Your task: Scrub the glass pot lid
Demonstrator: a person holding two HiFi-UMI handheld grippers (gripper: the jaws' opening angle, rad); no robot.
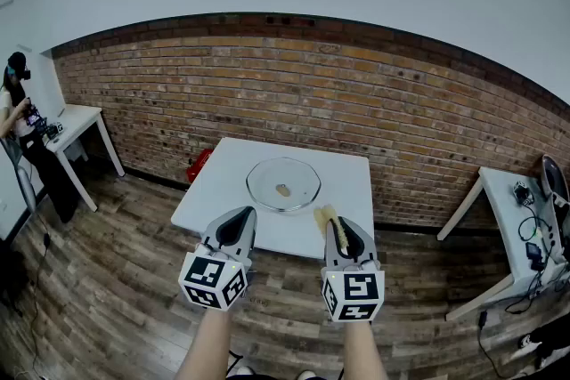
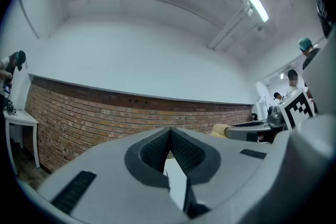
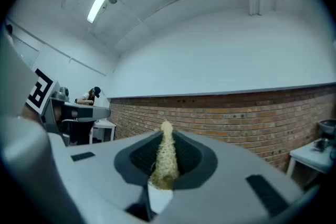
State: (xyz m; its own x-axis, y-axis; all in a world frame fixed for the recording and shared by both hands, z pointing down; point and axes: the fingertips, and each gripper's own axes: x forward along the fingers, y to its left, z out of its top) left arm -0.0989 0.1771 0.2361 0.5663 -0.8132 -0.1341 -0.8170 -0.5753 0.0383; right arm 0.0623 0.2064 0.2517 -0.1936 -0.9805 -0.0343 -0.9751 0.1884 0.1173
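Observation:
A round glass pot lid (image 1: 283, 183) lies flat on the white table (image 1: 356, 182), with a small tan knob at its middle. My left gripper (image 1: 235, 222) is held in front of the table's near edge, shut with nothing between its jaws (image 2: 169, 140). My right gripper (image 1: 339, 225) is beside it, shut on a yellowish fibrous scrubber (image 1: 327, 216) that sticks out past the fingertips toward the lid. In the right gripper view the scrubber (image 3: 166, 160) is pinched upright between the dark pads. Both grippers are short of the lid and apart from it.
A brick wall (image 1: 374, 102) runs behind the table. A red object (image 1: 199, 164) lies on the wooden floor by the table's left side. A white desk with a person (image 1: 27, 138) stands at far left. Another white table (image 1: 521, 236) with cables is at right.

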